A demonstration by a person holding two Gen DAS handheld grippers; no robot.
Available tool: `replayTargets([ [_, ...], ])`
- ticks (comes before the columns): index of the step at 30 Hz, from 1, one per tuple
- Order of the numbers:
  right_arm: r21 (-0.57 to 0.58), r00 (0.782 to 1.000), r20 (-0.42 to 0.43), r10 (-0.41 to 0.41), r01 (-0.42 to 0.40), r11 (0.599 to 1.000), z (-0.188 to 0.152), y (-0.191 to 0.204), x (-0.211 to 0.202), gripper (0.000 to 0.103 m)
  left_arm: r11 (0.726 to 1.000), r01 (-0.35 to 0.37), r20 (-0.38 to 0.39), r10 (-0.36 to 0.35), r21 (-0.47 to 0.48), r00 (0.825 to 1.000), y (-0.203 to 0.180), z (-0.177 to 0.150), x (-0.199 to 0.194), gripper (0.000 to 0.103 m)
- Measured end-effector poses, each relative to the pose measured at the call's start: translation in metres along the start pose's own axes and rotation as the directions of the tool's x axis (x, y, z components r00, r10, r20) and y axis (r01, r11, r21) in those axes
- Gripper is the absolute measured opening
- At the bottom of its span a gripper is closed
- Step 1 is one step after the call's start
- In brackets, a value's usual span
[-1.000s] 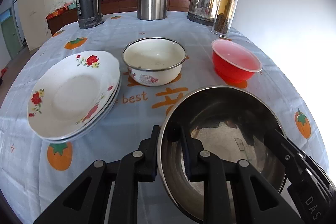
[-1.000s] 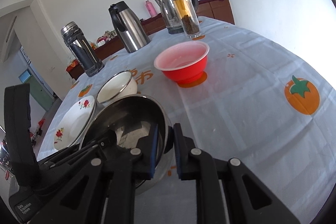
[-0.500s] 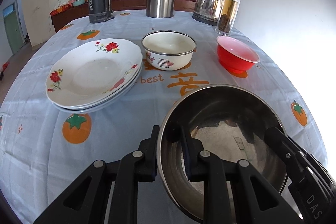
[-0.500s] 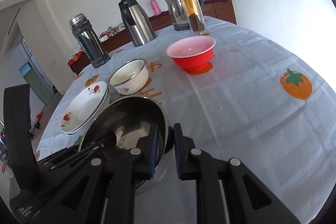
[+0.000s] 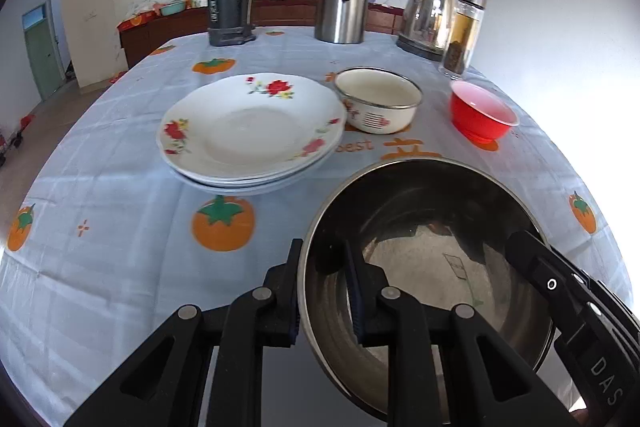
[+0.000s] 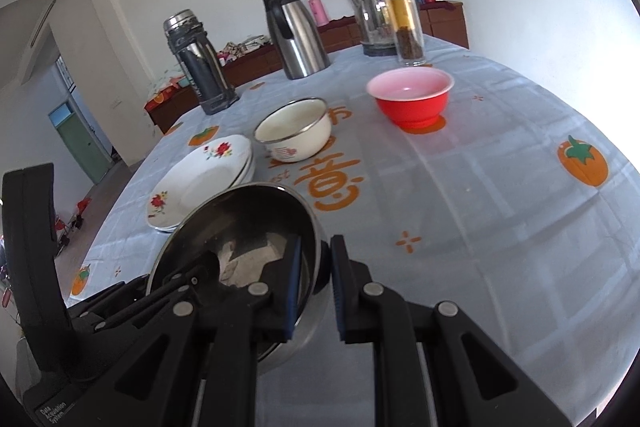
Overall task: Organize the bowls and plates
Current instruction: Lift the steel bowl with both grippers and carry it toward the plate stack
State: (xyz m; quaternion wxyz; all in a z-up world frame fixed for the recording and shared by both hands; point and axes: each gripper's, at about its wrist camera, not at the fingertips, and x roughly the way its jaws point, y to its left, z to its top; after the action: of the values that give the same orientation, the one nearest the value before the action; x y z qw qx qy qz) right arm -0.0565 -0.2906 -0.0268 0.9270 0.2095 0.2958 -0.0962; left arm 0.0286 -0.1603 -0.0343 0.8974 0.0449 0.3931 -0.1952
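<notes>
The steel bowl (image 5: pixel 432 259) is held by both claws at once. Its left rim is clamped between the narrow jaws of the left gripper (image 5: pixel 322 283); its right rim is clamped by the right gripper (image 6: pixel 314 283). The bowl is seen above the tablecloth (image 6: pixel 500 227), near the stacked plates (image 5: pixel 252 131).

The steel bowl (image 5: pixel 424 267) has drawn back from the stacked plates (image 5: pixel 252 131).

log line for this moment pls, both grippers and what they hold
left gripper: shut on round steel bowl rim | right gripper: shut on opposite rim | bowl: over tablecloth | floral plates: stacked
</notes>
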Motion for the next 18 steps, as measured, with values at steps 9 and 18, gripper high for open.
replayTargets([
  [9,-0.041,0.999,0.000,0.049,-0.049,0.998,0.003,0.037,0.010,0.014,0.998,-0.032,0.017,0.033,-0.048,0.999,0.035,0.006,-0.011,0.022],
  [18,-0.059,0.996,0.006,0.086,-0.086,0.995,0.014,0.060,0.020,0.015,0.995,-0.050,0.034,0.053,-0.083,0.998,0.057,0.021,-0.013,0.022],
])
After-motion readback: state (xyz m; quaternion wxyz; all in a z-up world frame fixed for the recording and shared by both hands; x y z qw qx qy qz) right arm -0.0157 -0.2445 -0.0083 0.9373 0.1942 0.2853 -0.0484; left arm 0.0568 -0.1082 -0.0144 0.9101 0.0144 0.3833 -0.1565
